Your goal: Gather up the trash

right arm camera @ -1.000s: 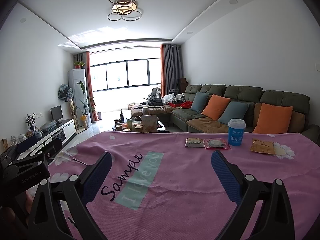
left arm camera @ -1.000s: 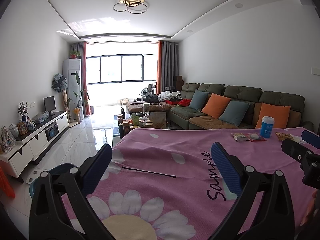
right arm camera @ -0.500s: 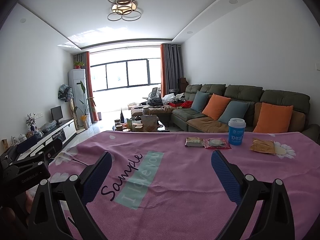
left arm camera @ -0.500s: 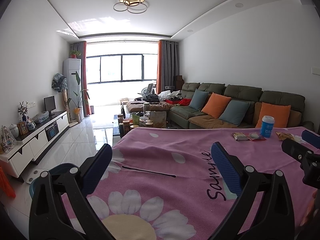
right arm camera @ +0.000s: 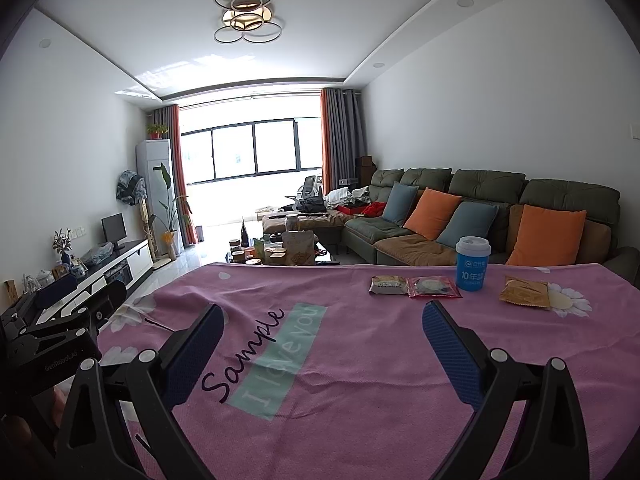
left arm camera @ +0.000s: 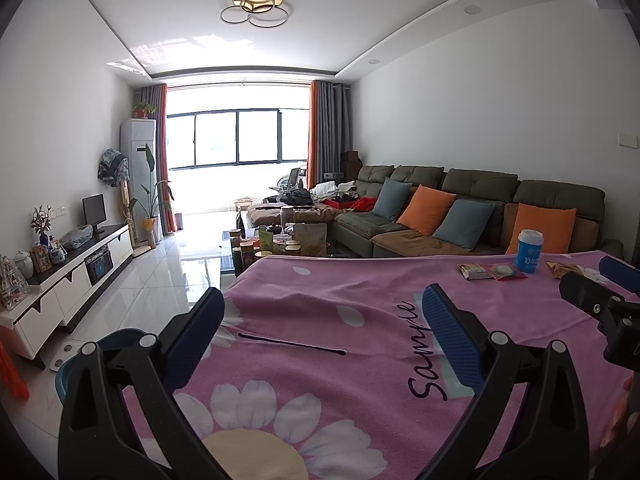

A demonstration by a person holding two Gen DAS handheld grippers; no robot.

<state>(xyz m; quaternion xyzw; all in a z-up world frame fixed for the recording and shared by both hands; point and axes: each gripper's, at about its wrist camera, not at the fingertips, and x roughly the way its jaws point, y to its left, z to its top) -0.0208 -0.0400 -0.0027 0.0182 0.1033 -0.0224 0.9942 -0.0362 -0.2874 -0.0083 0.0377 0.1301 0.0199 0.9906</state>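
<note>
On a table draped with a pink cloth (right arm camera: 360,380) printed with white daisies and the words "Sample" and "I love you", four pieces of trash lie in a row along the far edge. From left to right in the right wrist view: a brown snack packet (right arm camera: 388,285), a red-edged clear wrapper (right arm camera: 433,287) touching it, a blue paper cup (right arm camera: 473,263) with a white lid standing upright just beside the wrapper, and, a little apart, a golden-brown wrapper (right arm camera: 524,293) lying beside a daisy print. The left wrist view shows the same row at the far right of the cloth: snack packet (left arm camera: 474,271), red-edged wrapper (left arm camera: 506,271), cup (left arm camera: 529,250) and golden-brown wrapper (left arm camera: 564,269).

The left gripper (left arm camera: 320,320) hovers above the near left part of the cloth, over a thin black line in the print; its jaws are spread wide and hold nothing. The right gripper (right arm camera: 322,324) hovers above the lettered panel, likewise spread wide and empty, with the trash well ahead of it and toward its right finger. Each gripper appears at the edge of the other's view: the right one (left arm camera: 600,296) at the right margin, the left one (right arm camera: 60,320) at the left margin.

Beyond the table are a dark green sofa (right arm camera: 492,196) with orange and blue cushions, a cluttered coffee table (right arm camera: 280,254), a white TV cabinet (left arm camera: 72,276) along the left wall and a bright window (right arm camera: 248,156) with curtains.
</note>
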